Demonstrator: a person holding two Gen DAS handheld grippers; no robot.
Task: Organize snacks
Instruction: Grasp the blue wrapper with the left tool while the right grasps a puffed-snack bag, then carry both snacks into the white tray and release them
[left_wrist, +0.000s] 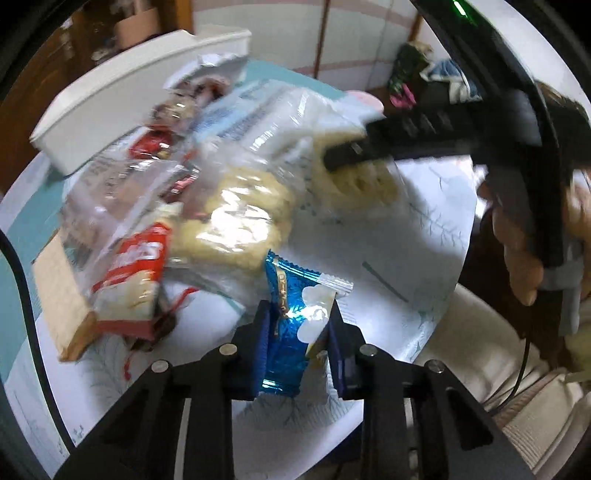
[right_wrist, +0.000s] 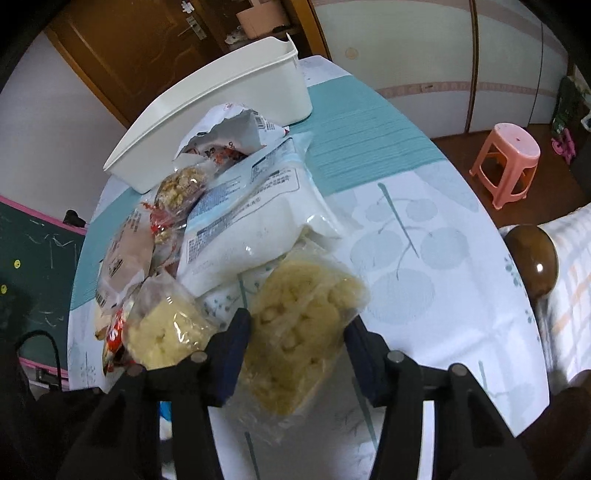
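My left gripper (left_wrist: 297, 325) is shut on a blue foil snack packet (left_wrist: 291, 314), held just above the table. My right gripper (right_wrist: 297, 332) is shut on a clear bag of pale yellow puffed snacks (right_wrist: 299, 325); its fingers (left_wrist: 354, 151) also show in the left wrist view, on that bag (left_wrist: 354, 177). A second clear bag of yellow snacks (right_wrist: 166, 328), a big white bag (right_wrist: 255, 218), a red packet (left_wrist: 136, 266) and a torn white packet (right_wrist: 229, 129) lie piled on the table. A white bin (right_wrist: 229, 92) stands behind the pile.
The table has a white leaf-print cloth (right_wrist: 424, 258) with a teal band (right_wrist: 362, 140). A pink stool (right_wrist: 509, 162) stands on the floor to the right. A wooden chair knob (right_wrist: 532, 258) is at the table's right edge. A wooden board (left_wrist: 62, 295) lies left.
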